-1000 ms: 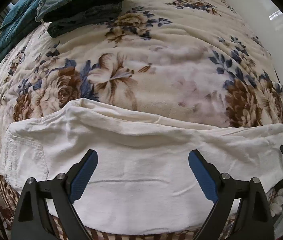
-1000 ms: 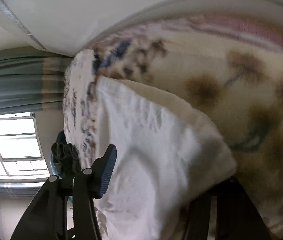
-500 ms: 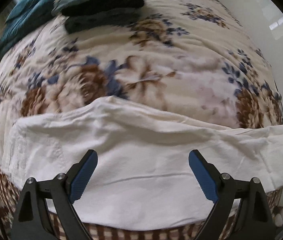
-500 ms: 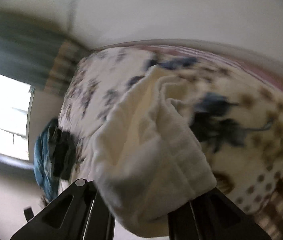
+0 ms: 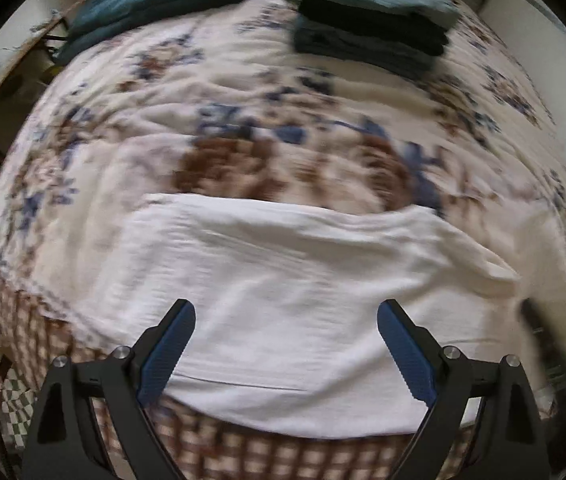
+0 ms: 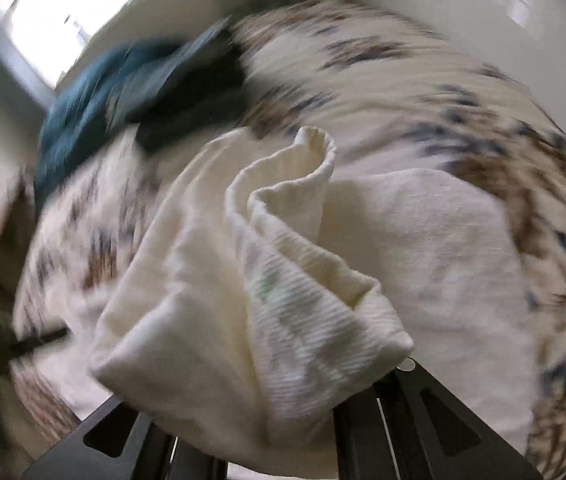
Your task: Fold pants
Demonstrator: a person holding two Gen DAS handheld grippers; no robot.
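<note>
Both right fingers (image 6: 367, 420) clamp bunched pants (image 6: 283, 280).

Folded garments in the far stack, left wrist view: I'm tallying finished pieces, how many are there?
About 3 in the dark stack at the bed's far end, piled together; blur may hide more.

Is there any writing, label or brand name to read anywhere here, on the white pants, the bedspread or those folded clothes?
None can be read.
White pants: no print or tag showing; faint greenish marks on the lifted end are too blurred to tell.
Flowered bedspread: pattern only.
Dark folded clothes: no lettering visible.
</note>
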